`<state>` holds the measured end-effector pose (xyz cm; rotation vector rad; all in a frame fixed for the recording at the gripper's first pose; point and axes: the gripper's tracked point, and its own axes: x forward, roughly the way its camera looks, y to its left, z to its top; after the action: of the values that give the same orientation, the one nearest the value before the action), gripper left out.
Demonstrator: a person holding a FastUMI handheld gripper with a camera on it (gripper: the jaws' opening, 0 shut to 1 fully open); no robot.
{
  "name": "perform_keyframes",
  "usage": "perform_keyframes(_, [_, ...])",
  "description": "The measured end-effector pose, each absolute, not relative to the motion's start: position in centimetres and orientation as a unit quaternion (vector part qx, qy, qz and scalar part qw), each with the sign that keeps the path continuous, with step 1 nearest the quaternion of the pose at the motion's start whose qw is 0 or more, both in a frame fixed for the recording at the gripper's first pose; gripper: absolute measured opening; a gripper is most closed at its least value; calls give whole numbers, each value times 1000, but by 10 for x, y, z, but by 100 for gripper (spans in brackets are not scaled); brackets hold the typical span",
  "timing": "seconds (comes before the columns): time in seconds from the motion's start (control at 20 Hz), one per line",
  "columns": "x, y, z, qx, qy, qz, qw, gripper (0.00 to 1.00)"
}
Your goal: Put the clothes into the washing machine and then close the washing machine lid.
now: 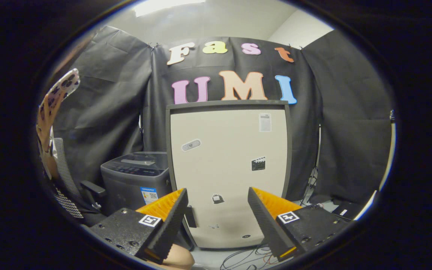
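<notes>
A: Where is the washing machine (135,180)?

B: It is beyond the fingers, a bit to the left, just beside a tall cream fridge (229,168). It is a dark grey box with a flat lid (139,163) on top. The lid is down, so I cannot tell what is inside.

A: What is the gripper (218,221) doing?

B: Its two fingers are spread wide apart with nothing between them. They have ridged, bumpy inner sides.

A: Do you see any clothes?

B: A patterned cloth (56,99) with dark spots hangs on the far left. It looks soft and floppy.

A: What else?

B: The fridge has a dark frame and small stickers. Thin wires (249,258) lie tangled on the floor below it.
</notes>
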<state>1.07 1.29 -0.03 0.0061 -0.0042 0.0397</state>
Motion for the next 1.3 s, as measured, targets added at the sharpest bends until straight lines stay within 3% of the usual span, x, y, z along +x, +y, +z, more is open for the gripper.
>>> perform_keyframes(1.3, [11, 11, 0, 4, -2, 15, 1000, 97])
